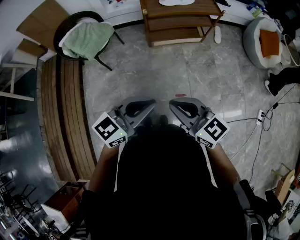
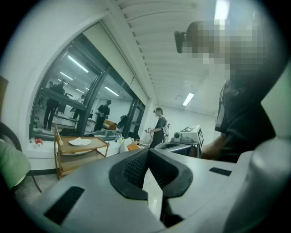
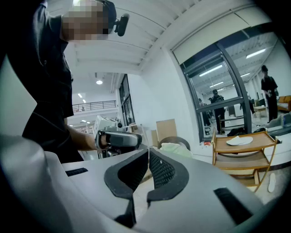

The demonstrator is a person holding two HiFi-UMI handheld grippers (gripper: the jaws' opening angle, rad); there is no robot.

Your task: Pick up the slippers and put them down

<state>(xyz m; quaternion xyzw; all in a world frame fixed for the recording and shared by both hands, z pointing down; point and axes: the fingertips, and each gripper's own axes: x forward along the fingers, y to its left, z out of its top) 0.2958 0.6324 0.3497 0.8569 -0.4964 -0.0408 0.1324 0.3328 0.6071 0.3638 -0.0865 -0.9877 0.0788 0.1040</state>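
- the person holds both grippers close in front of the body, over the grey stone floor [image 1: 154, 70].
- the left gripper [image 1: 151, 102] has its jaws pressed tight together. nothing is between them.
- the right gripper [image 1: 172, 101] has its jaws squeezed together too, and they hold nothing.
- the two gripper tips point toward each other. they are near but do not touch.
- each gripper has a cube with black and white squares at its back end, by the person's arms.
- a white slipper [image 1: 217, 34] lies on the floor, far from both grippers. it is just beside a leg of the wooden shelf [image 1: 180, 23].
- a white flat thing [image 1: 176, 2] lies on the top board of the shelf. it looks like the other slipper, but it is too small to be sure.
- a black chair [image 1: 104, 62] stands to the left of the shelf. a green cloth [image 1: 89, 37] lies over its seat.
- a wooden bench [image 1: 65, 117] with long slats runs along the left side of the floor.
- a round grey seat [image 1: 253, 42] sits at the top right, with an orange pillow [image 1: 269, 42] in it.
- a white plug strip [image 1: 260, 116] lies on the floor to the right of the right gripper, with black cables running from it.
- in the left gripper view, another person [image 2: 160, 127] stands far back in the room, and more people show behind the big window [image 2: 86, 100].
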